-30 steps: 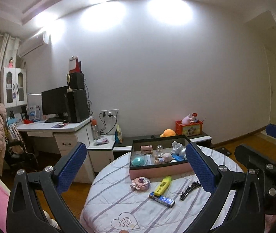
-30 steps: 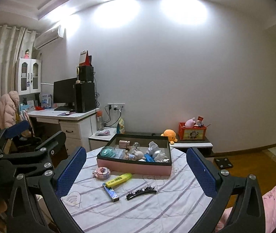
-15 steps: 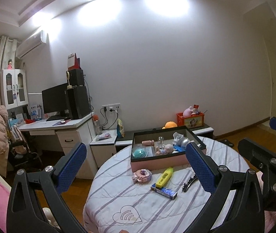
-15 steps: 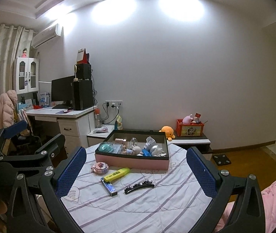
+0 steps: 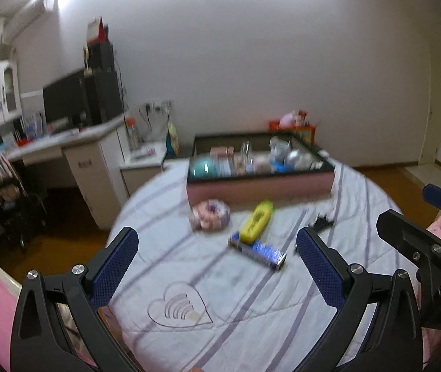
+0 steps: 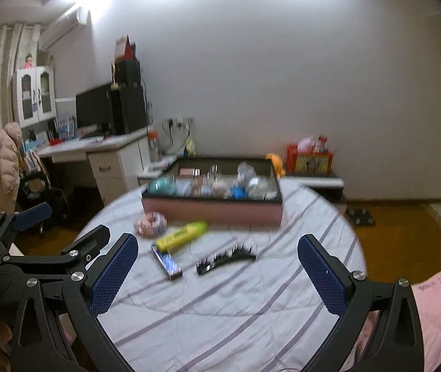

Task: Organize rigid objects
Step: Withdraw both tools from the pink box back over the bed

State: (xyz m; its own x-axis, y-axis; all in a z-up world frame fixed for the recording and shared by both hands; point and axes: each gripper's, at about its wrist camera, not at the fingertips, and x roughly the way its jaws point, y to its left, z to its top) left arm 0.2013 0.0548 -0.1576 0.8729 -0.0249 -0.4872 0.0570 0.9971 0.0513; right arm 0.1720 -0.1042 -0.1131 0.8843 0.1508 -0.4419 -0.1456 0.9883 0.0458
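Observation:
On the round table with a striped cloth (image 5: 251,303) (image 6: 236,303) lie a pink round case (image 5: 210,214) (image 6: 151,223), a yellow highlighter (image 5: 257,220) (image 6: 182,235), a blue rectangular tube (image 5: 257,250) (image 6: 167,262) and a black hair clip (image 6: 225,257) (image 5: 321,220). Behind them stands a pink box with a dark rim (image 5: 260,183) (image 6: 212,209) holding several small items. My left gripper (image 5: 217,269) and right gripper (image 6: 217,276) both hover open above the near part of the table, holding nothing. The views are motion-blurred.
A white desk (image 5: 74,152) (image 6: 102,148) with a monitor and speakers stands at the left. A low cabinet with an orange box (image 6: 308,155) sits behind the table. A coat hangs on a chair (image 6: 3,167) at far left. Pink fabric (image 6: 437,310) lies at lower right.
Both grippers have tilted down and moved closer to the table; the objects now appear larger and lower in view. Both stay open.

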